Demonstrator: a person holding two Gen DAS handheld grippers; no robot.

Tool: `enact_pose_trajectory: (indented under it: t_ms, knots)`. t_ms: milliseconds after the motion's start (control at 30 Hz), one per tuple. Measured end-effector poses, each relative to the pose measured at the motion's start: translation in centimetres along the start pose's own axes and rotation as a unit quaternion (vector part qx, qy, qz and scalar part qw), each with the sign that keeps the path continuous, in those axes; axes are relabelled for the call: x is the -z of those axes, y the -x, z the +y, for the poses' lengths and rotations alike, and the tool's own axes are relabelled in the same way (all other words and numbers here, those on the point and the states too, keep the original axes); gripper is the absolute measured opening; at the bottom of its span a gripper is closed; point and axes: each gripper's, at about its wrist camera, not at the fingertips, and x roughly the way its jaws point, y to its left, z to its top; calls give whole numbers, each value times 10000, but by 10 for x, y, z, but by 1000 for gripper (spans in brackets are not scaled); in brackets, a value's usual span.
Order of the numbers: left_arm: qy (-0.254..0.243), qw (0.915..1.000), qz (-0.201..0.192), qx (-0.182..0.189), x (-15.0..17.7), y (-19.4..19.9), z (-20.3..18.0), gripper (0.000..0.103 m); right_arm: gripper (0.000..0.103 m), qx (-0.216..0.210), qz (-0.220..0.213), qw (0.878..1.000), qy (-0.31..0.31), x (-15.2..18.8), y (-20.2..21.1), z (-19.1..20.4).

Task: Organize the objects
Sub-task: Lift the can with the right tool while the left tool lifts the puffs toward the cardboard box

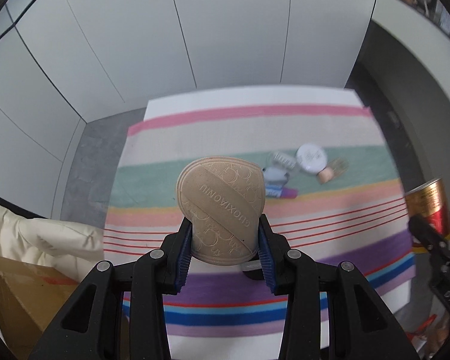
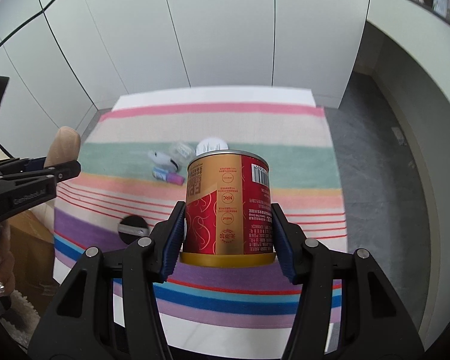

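Note:
My left gripper [image 1: 225,240] is shut on a beige shoe sole [image 1: 222,207] with embossed letters, held up above the striped cloth [image 1: 315,225]. It also shows at the left of the right wrist view [image 2: 63,147]. My right gripper [image 2: 228,234] is shut on a red and gold can [image 2: 228,204], held upside down above the cloth; the can shows at the right edge of the left wrist view [image 1: 429,207]. A cluster of small items lies on the green stripe: a white round lid [image 1: 311,156], a clear bottle [image 1: 282,159], a blue-purple tube [image 1: 282,192].
A black round object [image 2: 133,227] lies on the purple stripe near the front left. A cardboard box [image 1: 24,300] and a cream cushion [image 1: 45,234] stand left of the table. White wall panels stand behind; grey floor lies on both sides.

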Motion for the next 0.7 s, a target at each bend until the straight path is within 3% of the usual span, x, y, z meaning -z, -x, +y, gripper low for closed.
enact_pose_trajectory:
  t_ms: [200, 433, 700]
  knots:
    - [123, 9997, -175, 121, -16, 57, 9, 41, 56, 162, -94, 9998, 63, -27, 45, 14]
    - [298, 9973, -654, 165, -20, 132, 20, 42, 56, 170, -427, 9988, 167, -56, 112, 33]
    - [312, 9962, -767, 265, -7, 169, 23, 42, 56, 73, -566, 9975, 419, -58, 155, 52]
